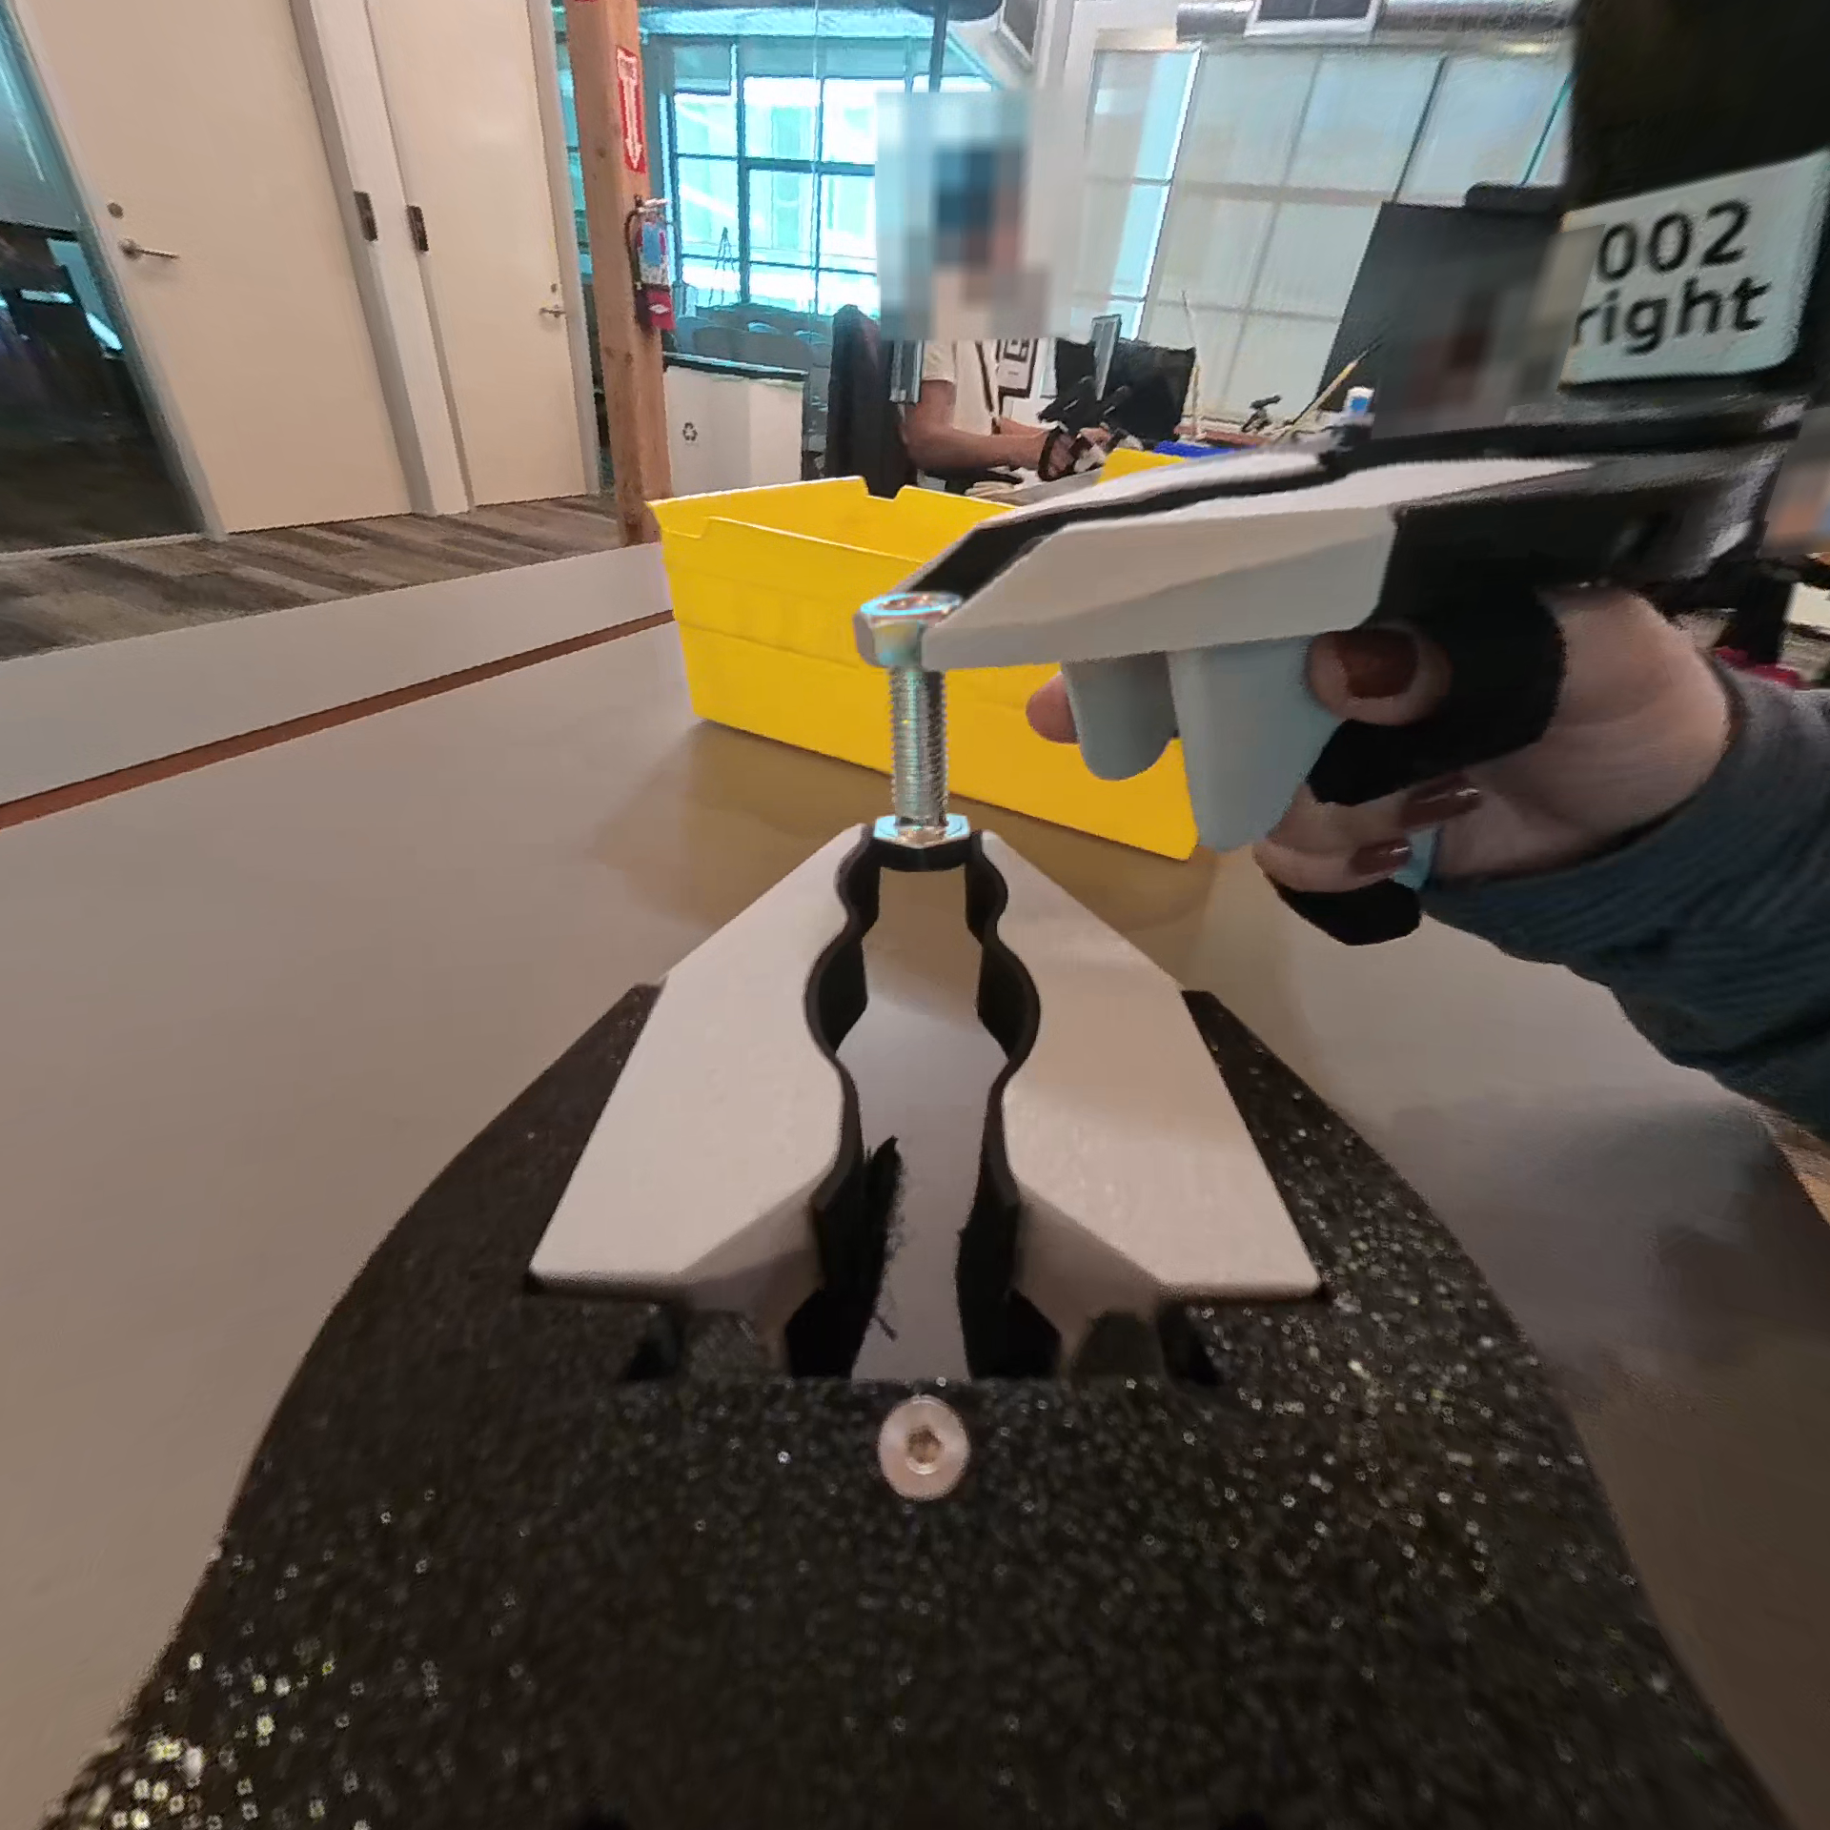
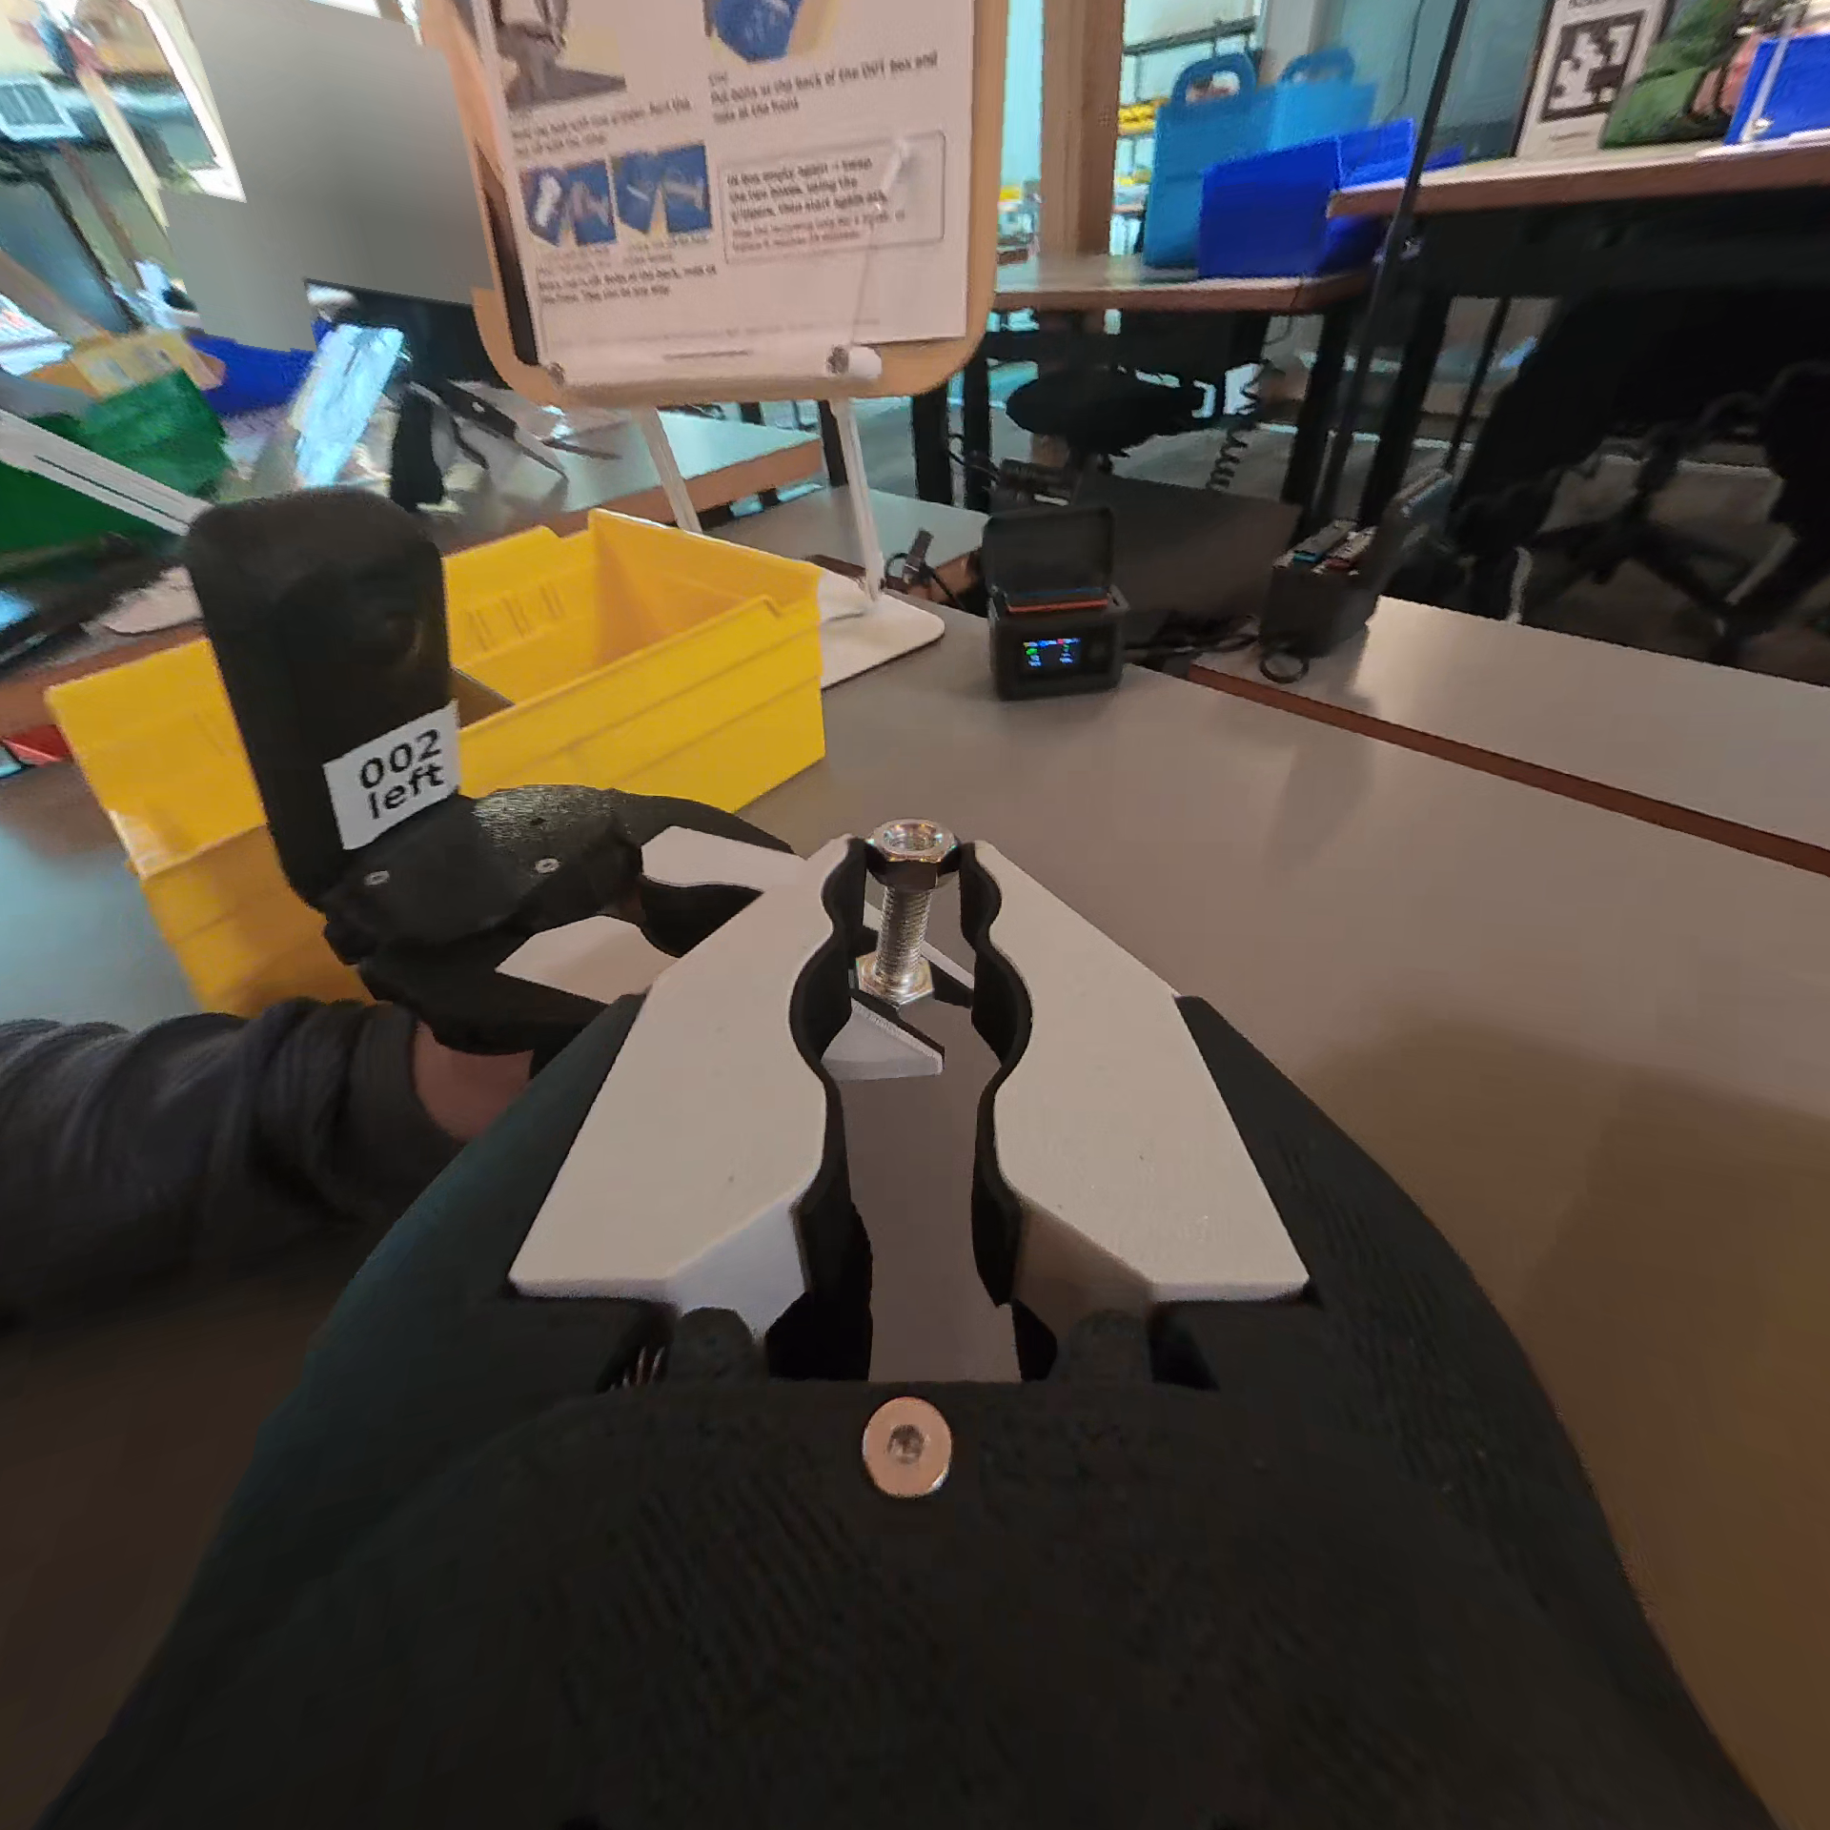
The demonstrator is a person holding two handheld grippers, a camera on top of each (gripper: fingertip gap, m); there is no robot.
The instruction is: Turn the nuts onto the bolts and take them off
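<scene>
Above the grey worktop [image 1: 297, 990], the left claw [image 1: 919, 842] is clamped on the small silver hex nut [image 1: 919, 830] while the right claw [image 2: 909, 862] is clamped on the upright threaded zinc bolt's [image 1: 917, 738] head, so any tilt could cross-thread or drop it.

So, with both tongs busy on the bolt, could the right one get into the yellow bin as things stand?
Probably not yet: the right tongs are shut on the bolt head. The yellow bin lies open just behind, nothing blocking it.
</scene>
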